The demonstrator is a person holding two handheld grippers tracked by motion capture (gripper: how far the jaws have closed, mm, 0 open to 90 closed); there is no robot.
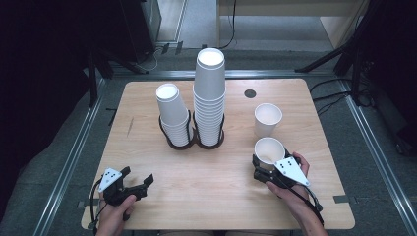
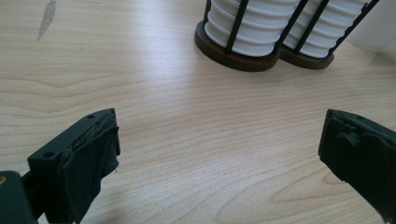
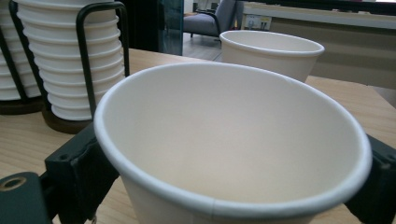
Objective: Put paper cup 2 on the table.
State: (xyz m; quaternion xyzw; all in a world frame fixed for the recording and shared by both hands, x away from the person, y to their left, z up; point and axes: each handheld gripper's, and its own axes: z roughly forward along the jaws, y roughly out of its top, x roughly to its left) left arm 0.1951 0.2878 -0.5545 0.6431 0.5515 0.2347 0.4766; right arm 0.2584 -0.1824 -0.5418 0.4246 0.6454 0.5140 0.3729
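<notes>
White paper cup [image 1: 269,150] stands upright at table's near right, w/ right gripper [image 1: 262,167] jaws either side of it, spread, not visibly pressing. Second white paper cup [image 1: 268,119] just beyond. Left gripper [image 1: 134,183] wide, empty, near left.

Both claws blk w/ grey triangular top plates [image 1: 110,178], blk cables trailing; no sleeves on forearms.

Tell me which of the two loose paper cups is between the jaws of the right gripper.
The nearer cup, closest to the person; the farther cup stands apart behind it.
</notes>
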